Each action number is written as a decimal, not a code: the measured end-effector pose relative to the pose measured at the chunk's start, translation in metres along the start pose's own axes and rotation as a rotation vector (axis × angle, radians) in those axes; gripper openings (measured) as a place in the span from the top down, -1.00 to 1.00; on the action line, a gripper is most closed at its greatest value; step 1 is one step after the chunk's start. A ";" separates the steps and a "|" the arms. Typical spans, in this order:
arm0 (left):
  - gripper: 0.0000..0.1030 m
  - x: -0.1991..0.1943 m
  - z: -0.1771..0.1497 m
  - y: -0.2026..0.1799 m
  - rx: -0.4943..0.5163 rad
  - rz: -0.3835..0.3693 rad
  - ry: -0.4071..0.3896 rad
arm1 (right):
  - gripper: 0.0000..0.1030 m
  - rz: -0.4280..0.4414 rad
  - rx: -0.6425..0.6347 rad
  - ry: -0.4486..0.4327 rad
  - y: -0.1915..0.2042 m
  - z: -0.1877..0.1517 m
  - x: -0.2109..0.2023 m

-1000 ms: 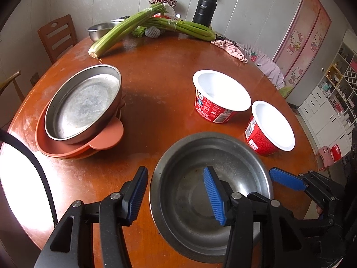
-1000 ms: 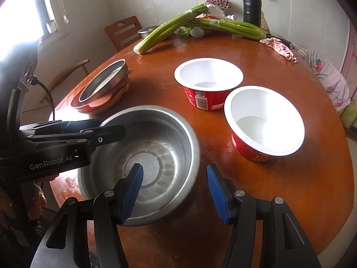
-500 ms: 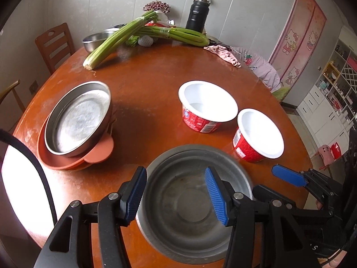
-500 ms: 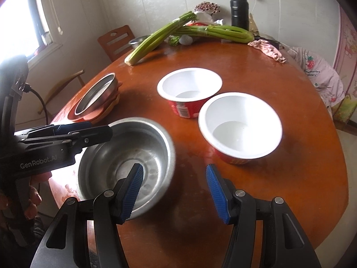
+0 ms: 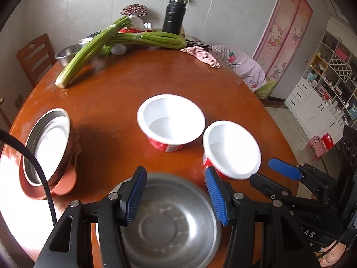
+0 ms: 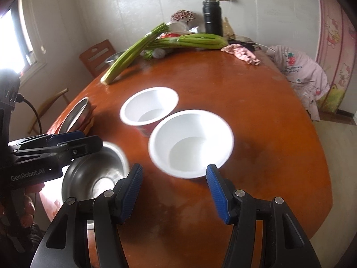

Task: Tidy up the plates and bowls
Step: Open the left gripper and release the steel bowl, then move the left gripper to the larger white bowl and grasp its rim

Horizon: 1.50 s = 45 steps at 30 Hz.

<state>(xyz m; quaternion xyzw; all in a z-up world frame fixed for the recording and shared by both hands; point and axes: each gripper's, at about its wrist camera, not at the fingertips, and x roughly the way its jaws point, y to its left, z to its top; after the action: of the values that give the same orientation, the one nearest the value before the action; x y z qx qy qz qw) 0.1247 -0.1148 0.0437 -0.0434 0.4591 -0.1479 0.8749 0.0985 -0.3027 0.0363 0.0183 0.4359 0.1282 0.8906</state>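
1. We see the left gripper (image 5: 175,176) with its fingers apart and empty, above the far rim of the steel bowl (image 5: 169,221) at the bottom of the left view.
2. The right gripper (image 6: 174,172) also has its fingers apart, holding nothing, just short of the near white bowl (image 6: 190,143).
3. The steel bowl sits by the near edge of the counter (image 5: 133,84). A second white bowl (image 5: 170,120) stands mid-frame, almost touching the first. A steel plate (image 5: 46,145) rests on orange ones at the left.
4. What we think could go wrong:
   - A nudge could push the steel bowl off the near edge.
   - Its smooth, thin rim may slip from a shallow pinch.
   - The white bowls look light, so a hard squeeze could buckle one or tip its neighbour.
   - The two grippers are near each other and could collide.
5. Every bowl is round, so none has a long axis. All stand upright, mouths up.
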 end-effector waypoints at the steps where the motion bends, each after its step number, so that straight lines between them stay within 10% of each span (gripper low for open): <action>1: -0.06 0.002 0.003 -0.003 0.004 -0.005 0.002 | -0.18 -0.007 0.007 -0.003 -0.004 0.002 -0.001; 45: -0.01 0.101 0.029 -0.050 0.005 -0.162 0.205 | -0.18 0.002 0.010 0.109 -0.028 0.016 0.054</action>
<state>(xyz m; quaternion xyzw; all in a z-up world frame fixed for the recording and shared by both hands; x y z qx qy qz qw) 0.1916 -0.1940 -0.0086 -0.0629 0.5406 -0.2230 0.8088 0.1486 -0.3153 0.0001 0.0160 0.4842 0.1279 0.8654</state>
